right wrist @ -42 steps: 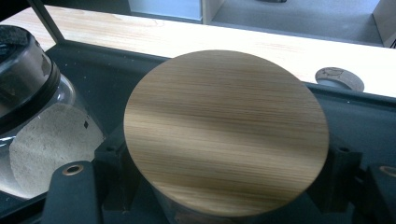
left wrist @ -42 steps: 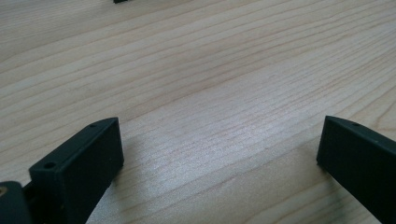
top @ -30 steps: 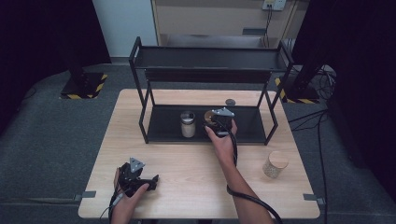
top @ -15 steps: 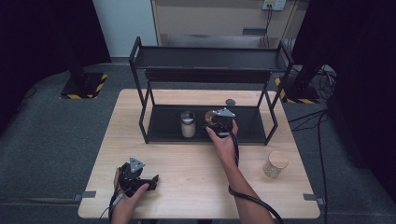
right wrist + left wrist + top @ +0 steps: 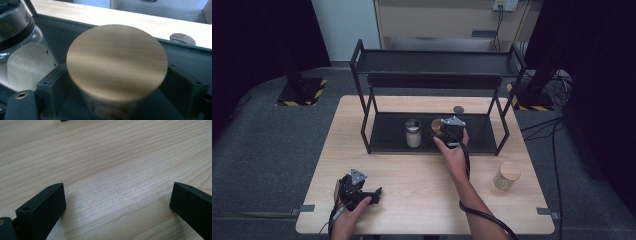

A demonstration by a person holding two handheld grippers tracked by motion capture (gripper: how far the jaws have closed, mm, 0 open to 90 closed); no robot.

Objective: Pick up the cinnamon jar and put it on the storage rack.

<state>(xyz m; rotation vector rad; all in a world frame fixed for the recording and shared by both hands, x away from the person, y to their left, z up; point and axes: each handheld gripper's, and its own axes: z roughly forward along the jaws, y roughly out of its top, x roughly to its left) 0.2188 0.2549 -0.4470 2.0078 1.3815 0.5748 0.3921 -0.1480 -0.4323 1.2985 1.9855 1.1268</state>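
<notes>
Pale wood-grain table [image 5: 422,195] on grey carpet, dark room w/ black curtains. Black metal two-tier rack [image 5: 434,62] at 12 o'clock. On lower shelf: glass jar w/ round wooden lid [image 5: 117,61], at 3 o'clock of a metal-lidded glass jar [image 5: 413,132]. Right gripper [image 5: 447,131] around wooden-lid jar, jaws just been opening, pads slightly off the glass, not gripping. Left gripper [image 5: 354,186] at 7 o'clock on table, jaws wide, holding nothing. Cork-textured cylinder [image 5: 506,176] at 4 o'clock.
</notes>
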